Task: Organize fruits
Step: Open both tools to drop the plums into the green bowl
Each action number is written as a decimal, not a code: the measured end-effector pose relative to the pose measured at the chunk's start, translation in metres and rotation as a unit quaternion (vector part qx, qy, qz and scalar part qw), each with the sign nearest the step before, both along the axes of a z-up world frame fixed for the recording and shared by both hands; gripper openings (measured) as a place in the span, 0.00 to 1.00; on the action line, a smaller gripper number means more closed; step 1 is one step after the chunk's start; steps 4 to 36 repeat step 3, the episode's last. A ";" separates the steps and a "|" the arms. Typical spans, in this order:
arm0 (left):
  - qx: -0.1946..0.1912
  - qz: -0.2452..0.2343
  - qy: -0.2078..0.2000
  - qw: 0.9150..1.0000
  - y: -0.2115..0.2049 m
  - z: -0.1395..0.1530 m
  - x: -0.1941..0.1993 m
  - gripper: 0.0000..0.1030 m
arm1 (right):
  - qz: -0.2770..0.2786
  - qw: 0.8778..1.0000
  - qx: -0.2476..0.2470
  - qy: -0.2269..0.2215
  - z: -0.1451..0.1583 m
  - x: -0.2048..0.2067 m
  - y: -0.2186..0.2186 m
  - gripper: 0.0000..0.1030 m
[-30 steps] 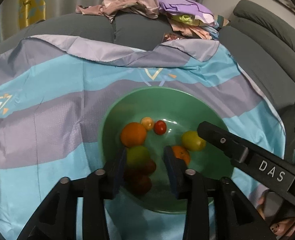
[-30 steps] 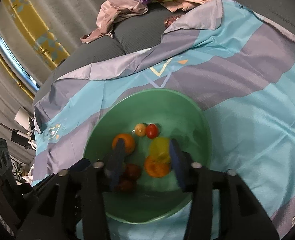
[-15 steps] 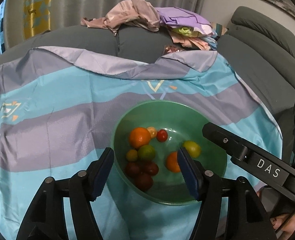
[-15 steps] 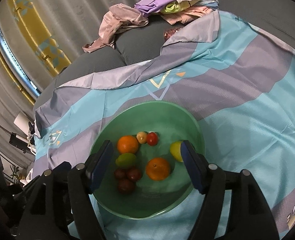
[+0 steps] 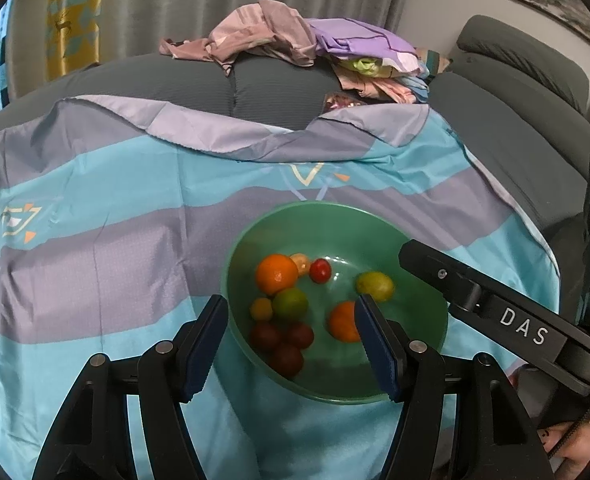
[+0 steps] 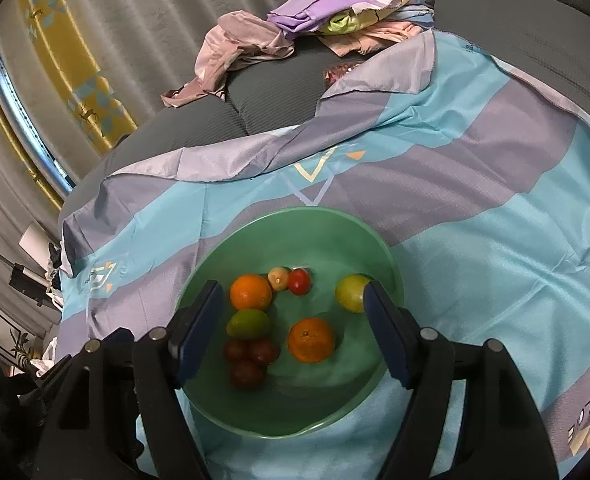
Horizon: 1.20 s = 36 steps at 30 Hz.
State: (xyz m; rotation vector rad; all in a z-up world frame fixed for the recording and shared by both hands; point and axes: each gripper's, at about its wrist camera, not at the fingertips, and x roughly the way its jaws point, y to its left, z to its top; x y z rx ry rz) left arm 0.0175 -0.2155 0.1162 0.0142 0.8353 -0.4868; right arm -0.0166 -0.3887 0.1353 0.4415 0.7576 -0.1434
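Surface: your striped blue-and-grey cloth (image 5: 95,264) covers a grey sofa (image 5: 199,84), with a clothes pile (image 5: 307,40) behind.
Bowl: your green bowl (image 6: 319,224) sits on the cloth, holding two oranges (image 6: 251,292), a lime (image 6: 247,323), a lemon (image 6: 351,292), a red tomato (image 6: 299,281) and three dark plums (image 6: 247,374).
Left gripper (image 5: 291,348): released, jaws just opened, empty above the bowl.
Right gripper (image 6: 291,328): released, jaws just opened, nothing pinched.

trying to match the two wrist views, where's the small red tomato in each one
Left wrist: the small red tomato lies at the back of the green bowl, right of the big orange.
Right wrist: the small red tomato lies at the back of the bowl, above the lone orange.
Shared landmark: the pale round fruit touching the tomato's left side.
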 end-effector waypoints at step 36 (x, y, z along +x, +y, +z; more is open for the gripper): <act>-0.001 0.001 -0.001 1.000 0.000 0.001 -0.001 0.63 | -0.003 1.000 -0.003 0.001 0.001 0.000 0.000 0.71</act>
